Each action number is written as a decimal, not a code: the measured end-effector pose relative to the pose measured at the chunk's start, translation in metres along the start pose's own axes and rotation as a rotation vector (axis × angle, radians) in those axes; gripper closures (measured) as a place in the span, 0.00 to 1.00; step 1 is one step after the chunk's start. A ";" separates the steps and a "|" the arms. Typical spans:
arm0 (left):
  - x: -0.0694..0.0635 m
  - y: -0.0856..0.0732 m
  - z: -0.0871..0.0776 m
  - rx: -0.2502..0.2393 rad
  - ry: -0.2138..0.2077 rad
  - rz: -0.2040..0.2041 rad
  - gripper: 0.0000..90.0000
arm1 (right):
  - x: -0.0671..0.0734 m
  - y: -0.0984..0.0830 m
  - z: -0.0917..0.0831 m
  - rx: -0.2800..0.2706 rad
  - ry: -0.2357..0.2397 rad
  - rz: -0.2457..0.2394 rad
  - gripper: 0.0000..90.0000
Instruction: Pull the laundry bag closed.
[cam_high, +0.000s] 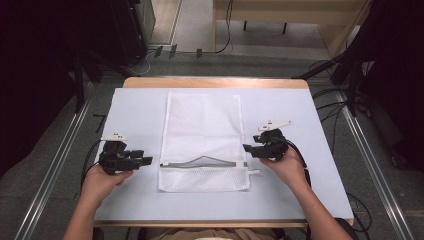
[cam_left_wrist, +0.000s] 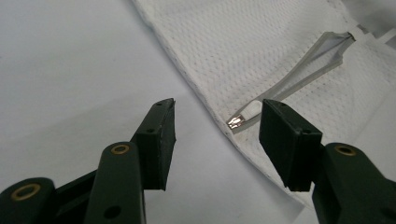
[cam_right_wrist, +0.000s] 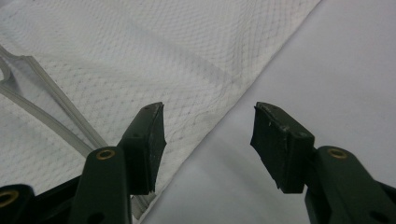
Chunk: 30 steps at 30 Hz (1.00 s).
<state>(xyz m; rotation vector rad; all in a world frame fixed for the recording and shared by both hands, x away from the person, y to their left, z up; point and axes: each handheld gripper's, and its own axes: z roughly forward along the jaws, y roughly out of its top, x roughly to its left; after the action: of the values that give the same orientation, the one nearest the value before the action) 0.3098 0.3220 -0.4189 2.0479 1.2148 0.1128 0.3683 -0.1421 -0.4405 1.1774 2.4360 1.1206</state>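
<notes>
Both my grippers, left gripper (cam_high: 147, 161) and right gripper (cam_high: 247, 148), gape half-open and empty; closing now risks pinching only mesh bag (cam_high: 202, 131) edges, missing the zipper (cam_high: 202, 162).

Probably a lab: covered table (cam_high: 135, 105), black equipment stands (cam_high: 350, 70), floor cables (cam_high: 225, 47), aluminium rails (cam_high: 55, 165).

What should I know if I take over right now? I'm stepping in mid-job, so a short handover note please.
Left gripper: open, holding nothing, beside the mesh bag's left edge, aimed at the zipper pull.
Right gripper: open, holding nothing, at the bag's right edge.
The bag lies flat on the table. Its zipper gapes in the middle.
Done: nothing gripped yet.
Left: probably pinch the pull and hold the bag's edge to work the zipper.
</notes>
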 end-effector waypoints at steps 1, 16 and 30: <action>0.000 0.000 0.000 0.000 0.000 0.000 0.53 | 0.000 0.000 0.000 0.000 0.000 0.000 0.51; -0.001 0.008 0.003 0.041 -0.031 -0.009 0.37 | 0.003 0.002 -0.001 0.017 0.010 -0.007 0.56; 0.002 0.007 0.005 0.064 -0.024 -0.044 0.40 | 0.004 0.000 0.003 0.040 -0.005 -0.018 0.53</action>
<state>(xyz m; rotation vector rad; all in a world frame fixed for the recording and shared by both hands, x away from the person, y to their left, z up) 0.3183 0.3191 -0.4189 2.0703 1.2620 0.0285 0.3671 -0.1373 -0.4419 1.1663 2.4711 1.0683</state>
